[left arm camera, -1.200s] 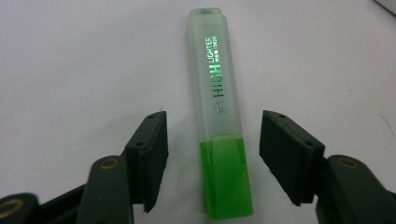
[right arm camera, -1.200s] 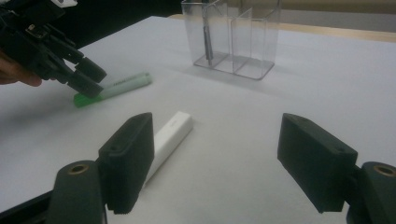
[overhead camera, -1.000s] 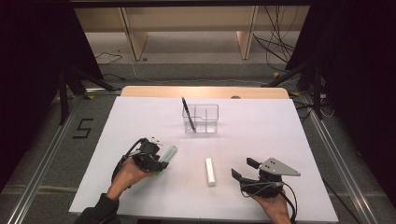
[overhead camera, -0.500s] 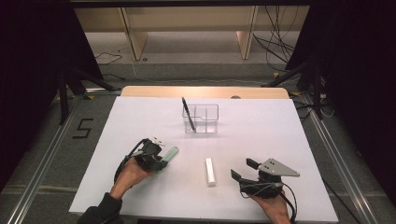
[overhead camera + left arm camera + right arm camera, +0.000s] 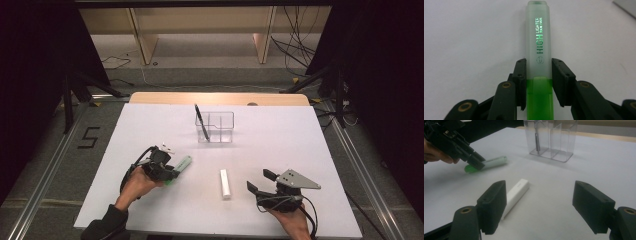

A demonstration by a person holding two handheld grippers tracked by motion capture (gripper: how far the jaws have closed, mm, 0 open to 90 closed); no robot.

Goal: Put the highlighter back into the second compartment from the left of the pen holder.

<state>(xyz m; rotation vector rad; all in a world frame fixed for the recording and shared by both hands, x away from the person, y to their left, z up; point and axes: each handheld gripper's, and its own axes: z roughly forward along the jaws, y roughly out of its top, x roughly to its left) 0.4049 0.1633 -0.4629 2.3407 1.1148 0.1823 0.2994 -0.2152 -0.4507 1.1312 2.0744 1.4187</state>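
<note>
The highlighter (image 5: 539, 62) is a flat-sided green marker with a frosted translucent cap printed "HIGH LIGHTER". It lies flat on the white table (image 5: 469, 37), pinched between the left claw (image 5: 538, 83) pads at the cap's seam, cap pointing away from the claw

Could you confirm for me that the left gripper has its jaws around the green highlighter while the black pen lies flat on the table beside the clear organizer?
Not quite: the black pen stands leaning inside the clear organizer, as the high view shows. The left gripper does have its jaws around the green highlighter.
</note>
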